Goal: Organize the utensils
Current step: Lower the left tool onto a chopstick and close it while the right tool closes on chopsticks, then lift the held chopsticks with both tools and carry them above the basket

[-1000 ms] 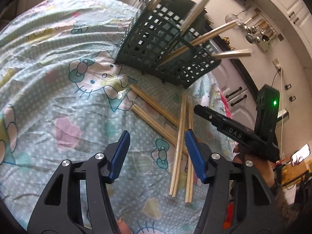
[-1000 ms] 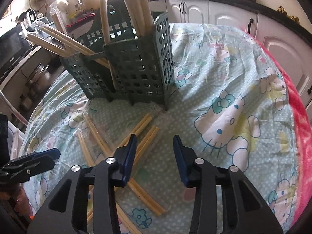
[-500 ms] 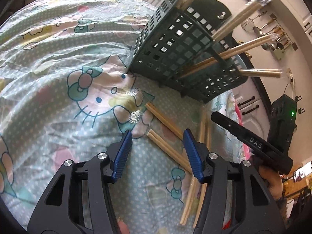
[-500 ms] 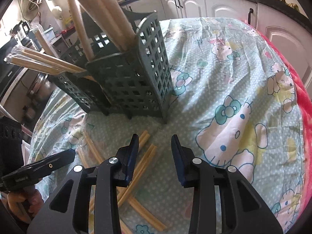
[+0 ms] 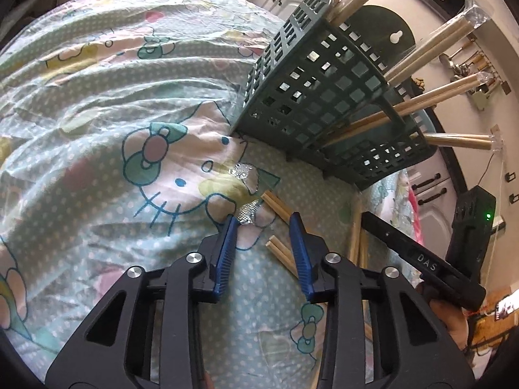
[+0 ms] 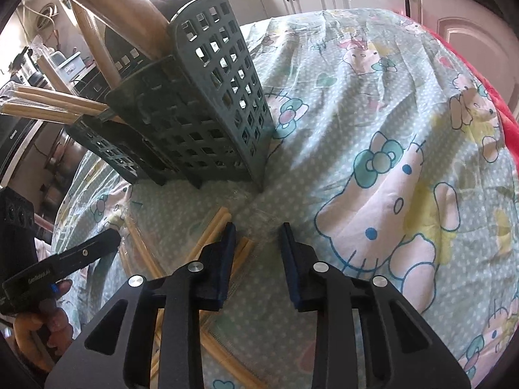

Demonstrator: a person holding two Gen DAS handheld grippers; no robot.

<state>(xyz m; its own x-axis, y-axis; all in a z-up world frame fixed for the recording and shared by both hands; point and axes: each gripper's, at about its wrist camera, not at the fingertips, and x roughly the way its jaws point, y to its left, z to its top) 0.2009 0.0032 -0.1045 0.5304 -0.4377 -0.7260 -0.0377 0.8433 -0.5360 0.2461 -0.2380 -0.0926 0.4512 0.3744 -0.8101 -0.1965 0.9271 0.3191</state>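
Chopsticks (image 5: 281,249) lie loose on the cartoon-print cloth (image 5: 97,136) just in front of the green utensil basket (image 5: 318,97), which already holds several pairs. Left hand-held gripper (image 5: 263,223) hovers over wrapped ends, jaws closing, nothing clamped. Right hand-held gripper (image 6: 256,231) is closing too, over one pair (image 6: 243,249), not gripping.

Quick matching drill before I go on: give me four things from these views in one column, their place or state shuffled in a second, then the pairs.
1 green basket
2 loose chopsticks
3 left gripper
4 cartoon-print cloth

a lying flat in front of the basket
b spread over the table
c jaws closing, no chopstick gripped yet
d standing upright, chopsticks sticking out

Pairs: 1-d, 2-a, 3-c, 4-b
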